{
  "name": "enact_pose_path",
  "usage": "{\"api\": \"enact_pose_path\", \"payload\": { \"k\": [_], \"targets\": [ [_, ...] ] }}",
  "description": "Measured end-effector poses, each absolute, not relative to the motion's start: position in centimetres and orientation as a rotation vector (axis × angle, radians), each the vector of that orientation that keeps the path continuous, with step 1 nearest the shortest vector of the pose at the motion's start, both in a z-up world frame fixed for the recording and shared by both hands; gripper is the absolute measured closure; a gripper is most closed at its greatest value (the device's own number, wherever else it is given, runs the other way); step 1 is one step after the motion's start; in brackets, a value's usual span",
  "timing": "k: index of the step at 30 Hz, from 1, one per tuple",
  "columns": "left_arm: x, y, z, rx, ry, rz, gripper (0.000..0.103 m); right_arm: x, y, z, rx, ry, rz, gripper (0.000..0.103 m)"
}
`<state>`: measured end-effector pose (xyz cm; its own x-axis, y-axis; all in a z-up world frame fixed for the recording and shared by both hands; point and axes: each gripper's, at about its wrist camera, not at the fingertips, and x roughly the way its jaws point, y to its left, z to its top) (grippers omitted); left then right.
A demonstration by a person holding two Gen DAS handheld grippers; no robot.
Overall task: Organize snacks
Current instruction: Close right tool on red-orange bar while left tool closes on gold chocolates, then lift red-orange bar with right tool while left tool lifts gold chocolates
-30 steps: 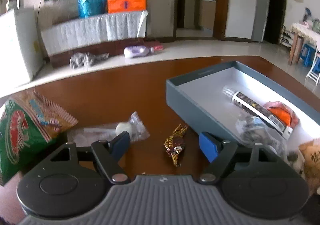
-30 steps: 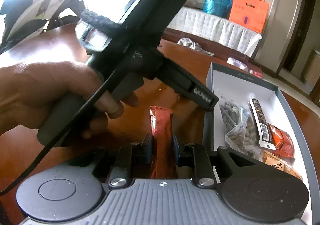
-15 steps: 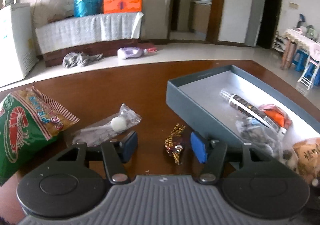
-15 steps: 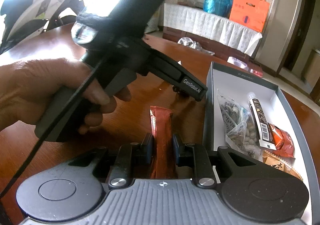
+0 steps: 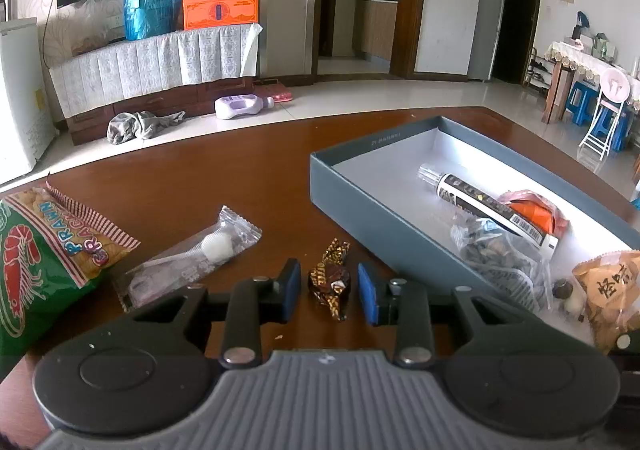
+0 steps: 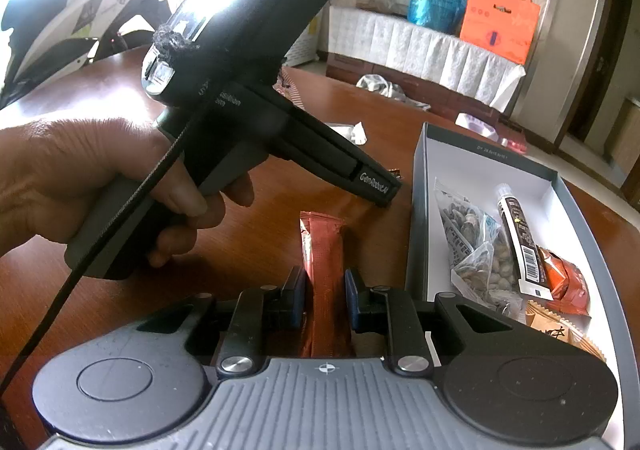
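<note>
A gold-and-brown wrapped candy (image 5: 330,282) lies on the brown table between the fingers of my left gripper (image 5: 329,292), which is open with a small gap on each side. My right gripper (image 6: 325,296) is shut on a red-brown snack stick (image 6: 325,250) just left of the grey box (image 6: 418,210). The box (image 5: 360,202) holds a dark tube (image 5: 480,206), a bag of seeds (image 5: 496,250), an orange packet (image 5: 534,212) and a tan packet (image 5: 612,286). The left gripper's body and the hand that holds it (image 6: 100,178) show in the right wrist view.
A green prawn cracker bag (image 5: 44,266) and a clear packet with a white lollipop (image 5: 200,254) lie left of the candy. The table's far edge (image 5: 240,130) runs behind them.
My left gripper has moved forward around the candy and its jaws have narrowed from wide open. The right gripper holds the snack stick as before.
</note>
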<state>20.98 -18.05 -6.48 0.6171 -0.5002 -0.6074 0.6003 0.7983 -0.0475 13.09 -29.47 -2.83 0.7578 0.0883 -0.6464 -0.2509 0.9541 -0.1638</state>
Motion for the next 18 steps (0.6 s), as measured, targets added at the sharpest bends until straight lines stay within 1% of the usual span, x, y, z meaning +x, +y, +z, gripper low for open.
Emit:
{"api": "enact_pose_path", "payload": {
  "k": [3,5,6,18],
  "targets": [
    [20.85,-18.19,-6.52,0.174,0.643,-0.629,0.073,13.09,-29.50,-2.85,-0.249,0.685,0.186,0.080],
    [20.81,-18.17,-6.50,0.175,0.640,-0.620,0.080,13.07,-29.48,-2.89,-0.249,0.682,0.184,0.080],
    [20.85,-18.26,-6.51,0.169,0.642,-0.619,0.081,13.03,-29.43,-2.91,-0.250,0.680,0.183,0.080],
    [20.01,-17.52,-6.54,0.156,0.641,-0.546,0.082,12.99,-28.75,-2.84,-0.250,0.678,0.181,0.080]
  ]
}}
